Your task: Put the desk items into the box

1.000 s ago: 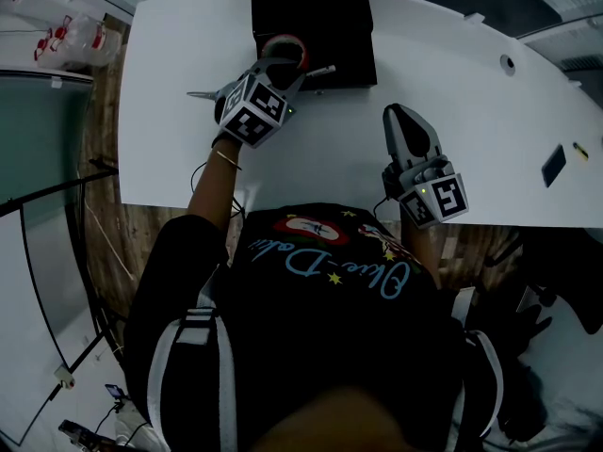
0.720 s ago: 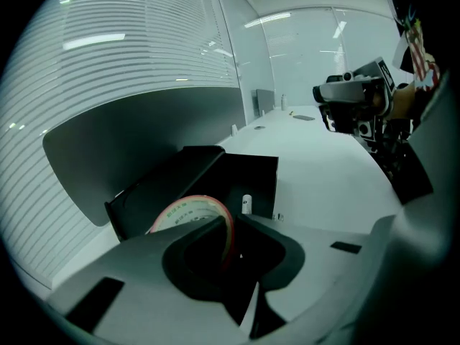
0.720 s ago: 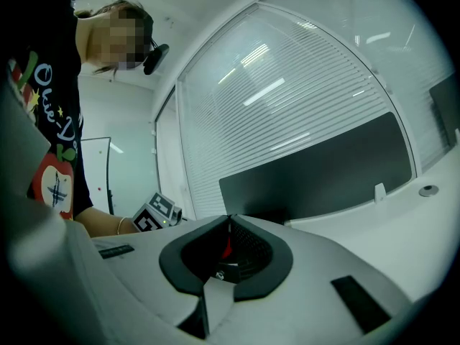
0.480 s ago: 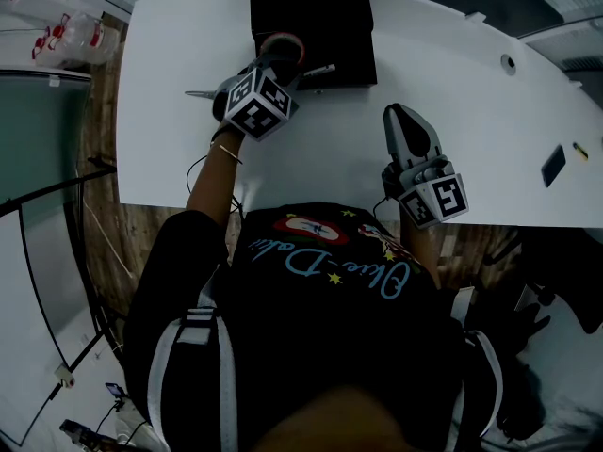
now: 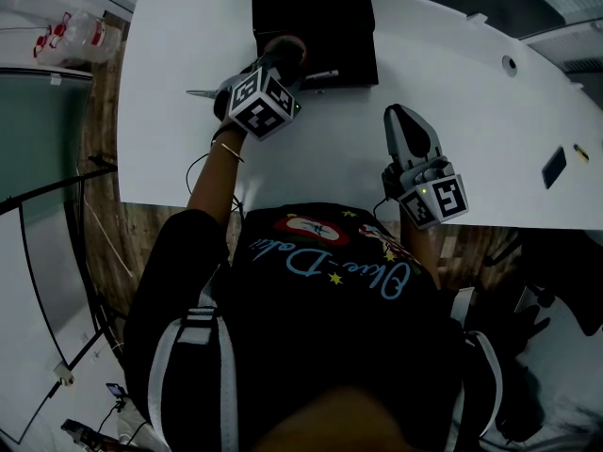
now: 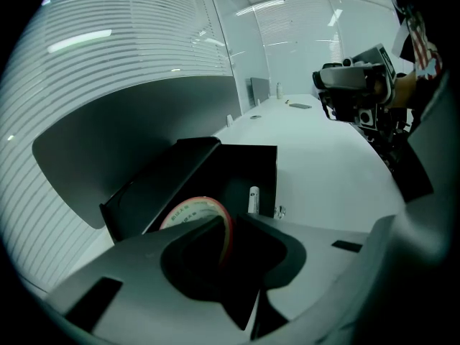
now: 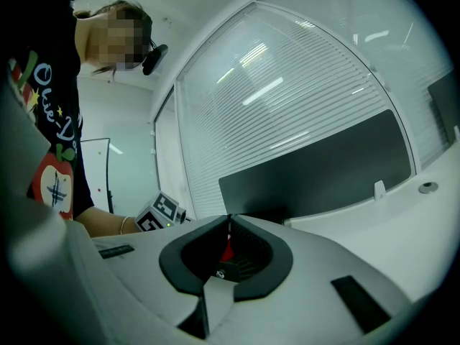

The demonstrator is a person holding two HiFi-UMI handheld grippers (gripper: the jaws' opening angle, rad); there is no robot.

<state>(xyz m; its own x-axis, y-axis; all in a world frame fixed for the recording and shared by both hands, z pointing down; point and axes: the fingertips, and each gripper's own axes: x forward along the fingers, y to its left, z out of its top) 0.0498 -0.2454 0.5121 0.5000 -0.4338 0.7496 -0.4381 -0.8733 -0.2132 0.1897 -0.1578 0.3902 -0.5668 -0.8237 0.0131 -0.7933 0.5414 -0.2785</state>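
The black box (image 5: 316,17) stands open at the table's far middle. My left gripper (image 5: 281,62) tilts down over its near edge, and a roll of tape with a red rim (image 6: 195,213) stands on edge between its fingers. Its jaws have just been opening; a dark gap shows beside the roll's rim, so the pads seem off it. A white marker (image 6: 253,198) lies inside the box (image 6: 237,171). My right gripper (image 5: 401,117) rests level near the table's front edge, shut and holding nothing (image 7: 228,225).
A small dark object (image 5: 554,165) lies at the table's right edge, and a round cable hole (image 5: 509,62) sits further back. A dark partition (image 6: 144,128) rises behind the box. The person's body is close to the table's front edge (image 5: 283,201).
The left gripper has tipped and edged slightly toward the box with the tape roll between its jaws. The right gripper has not moved.
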